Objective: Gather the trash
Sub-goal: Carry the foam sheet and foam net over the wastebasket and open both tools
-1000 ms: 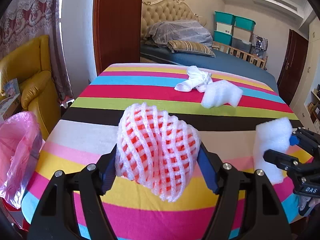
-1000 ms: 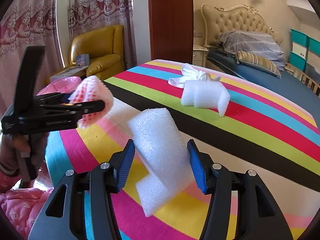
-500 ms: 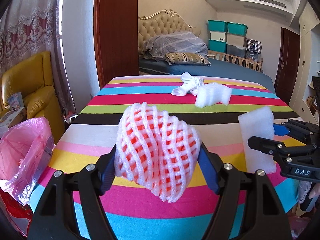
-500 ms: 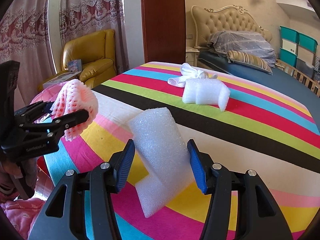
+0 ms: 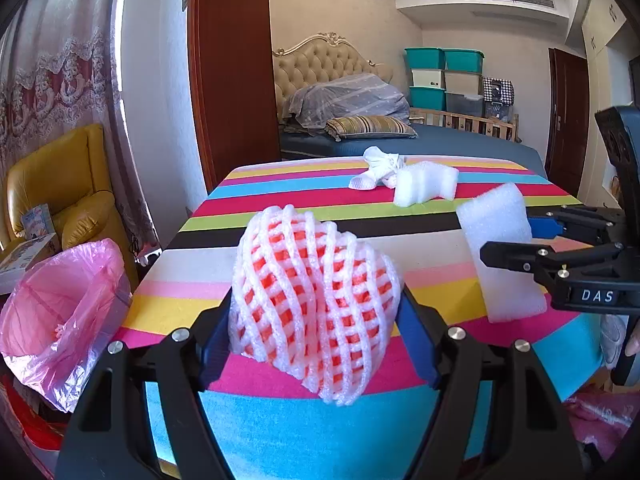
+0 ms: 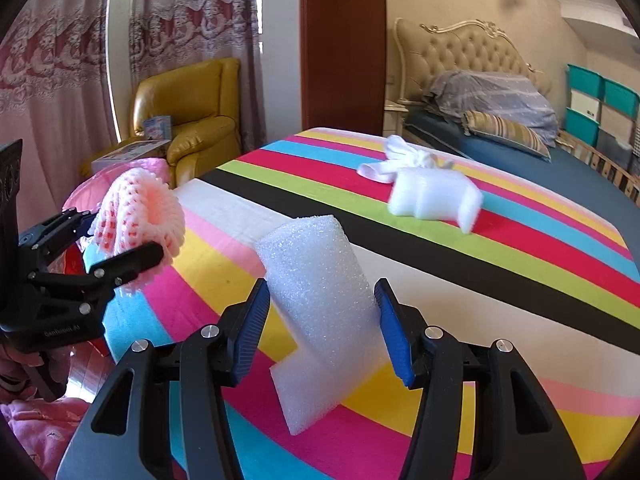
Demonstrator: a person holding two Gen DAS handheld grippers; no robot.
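Left claw [image 5: 316, 316]: I have its blue pads pressed on both sides of the foam net sleeve [image 5: 314, 304], held up off the counter.
Left claw pose: I see it pointing forward and tilted somewhat downward; from the right wrist view it sits at the left, fingers reaching rightward.
Right claw [image 6: 320, 316]: I have both blue pads closed against the white foam block [image 6: 320, 312], also lifted.
Right claw pose: tilted downward; from the left wrist view it enters from the right edge.
Hands: only a sliver of mine shows below each claw body.
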